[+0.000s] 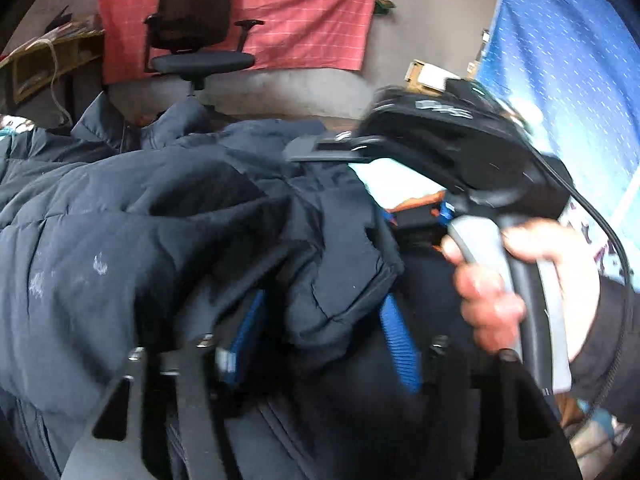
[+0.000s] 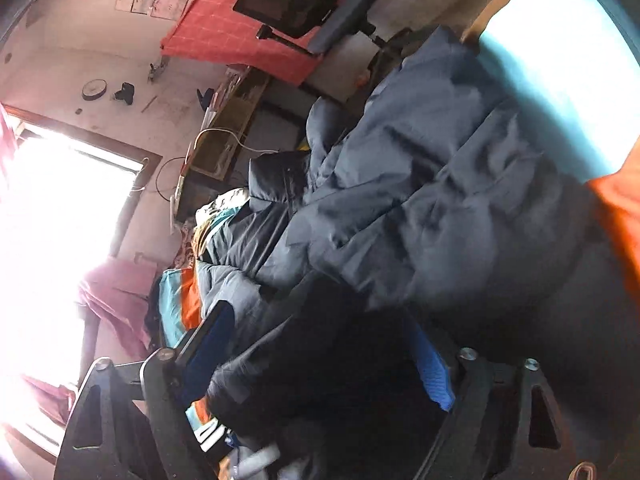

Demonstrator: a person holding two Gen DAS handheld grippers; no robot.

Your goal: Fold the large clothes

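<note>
Navy quilted jacket (image 1: 132,216) with whitish smudges. Blue ribbed pads (image 1: 400,344) on black gripper fingers. Pink-red cloth (image 1: 280,12) with white grid. Black chair (image 1: 200,36). Blue curtain (image 1: 560,60), white dots. Teal-and-orange sheet (image 2: 180,304).

Left claw (image 1: 320,332): blue-padded fingers (image 1: 400,344) closed on a bunched fold of a dark navy padded jacket (image 1: 120,220). Right claw (image 1: 304,152): black body upper right, tip over the jacket, grey handle in a bare hand (image 1: 532,288); jaw state unclear. Background: black office chair (image 1: 200,36), red checked cloth (image 1: 312,8) on wall, blue dotted fabric (image 1: 560,60) at right.
</note>
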